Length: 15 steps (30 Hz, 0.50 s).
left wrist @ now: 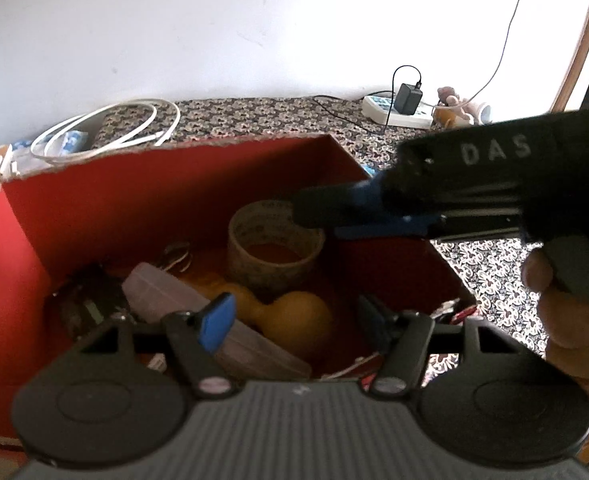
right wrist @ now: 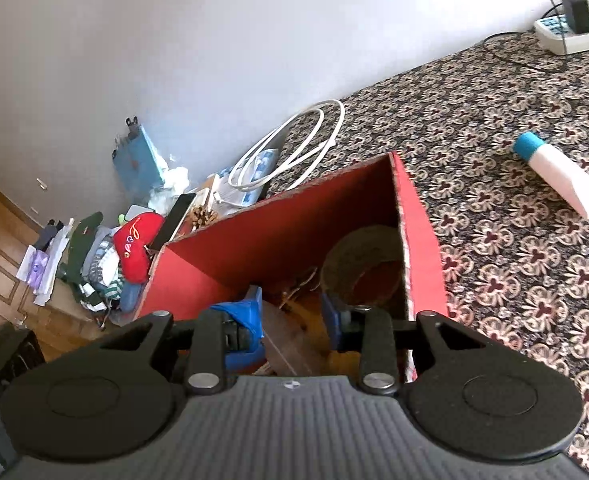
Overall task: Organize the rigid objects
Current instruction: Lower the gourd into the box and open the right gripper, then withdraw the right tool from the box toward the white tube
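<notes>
Patterned floral cloth [right wrist: 506, 216] covers the surface under an open red cardboard box [left wrist: 94, 216]. Only the left wrist view shows, ahead of the left gripper [left wrist: 294, 320], a clear plastic case [left wrist: 174, 292] by the left finger, a smooth yellow gourd-shaped object [left wrist: 294, 316] between the fingers, and a tape roll [left wrist: 274, 248] beyond. That gripper stands roughly half open, holding nothing. Only the right wrist view shows a white tube with a blue cap [right wrist: 554, 172], lying well right of the right gripper [right wrist: 294, 320], whose fingers are parted and empty over the box.
</notes>
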Each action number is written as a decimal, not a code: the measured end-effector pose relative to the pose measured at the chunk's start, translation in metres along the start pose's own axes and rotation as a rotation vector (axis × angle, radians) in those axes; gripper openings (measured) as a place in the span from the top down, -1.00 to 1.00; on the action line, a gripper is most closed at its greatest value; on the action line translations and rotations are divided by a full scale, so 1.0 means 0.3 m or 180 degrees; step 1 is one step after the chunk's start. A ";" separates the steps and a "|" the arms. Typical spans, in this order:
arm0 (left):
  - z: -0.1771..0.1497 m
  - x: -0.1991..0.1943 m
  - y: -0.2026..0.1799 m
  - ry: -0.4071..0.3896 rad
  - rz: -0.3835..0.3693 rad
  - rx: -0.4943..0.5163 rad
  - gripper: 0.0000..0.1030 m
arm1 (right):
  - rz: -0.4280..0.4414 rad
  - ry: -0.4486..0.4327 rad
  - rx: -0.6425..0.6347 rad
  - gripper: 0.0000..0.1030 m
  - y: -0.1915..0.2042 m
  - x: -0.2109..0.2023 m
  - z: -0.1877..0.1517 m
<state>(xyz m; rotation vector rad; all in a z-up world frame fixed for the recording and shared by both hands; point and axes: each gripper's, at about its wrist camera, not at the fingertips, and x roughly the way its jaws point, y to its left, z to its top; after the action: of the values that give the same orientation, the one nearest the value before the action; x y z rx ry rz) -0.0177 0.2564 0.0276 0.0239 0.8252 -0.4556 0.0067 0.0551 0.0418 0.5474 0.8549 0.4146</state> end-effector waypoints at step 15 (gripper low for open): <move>0.011 -0.053 -0.091 0.0088 0.0589 0.0097 -0.46 | -0.0101 -0.0267 0.0098 0.67 -0.045 -0.133 -0.079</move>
<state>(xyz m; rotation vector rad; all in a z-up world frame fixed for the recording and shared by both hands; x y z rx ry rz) -0.0355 0.2372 0.0454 0.1338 0.8347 -0.2937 -0.0342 0.0295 0.0446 0.5750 0.7893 0.3477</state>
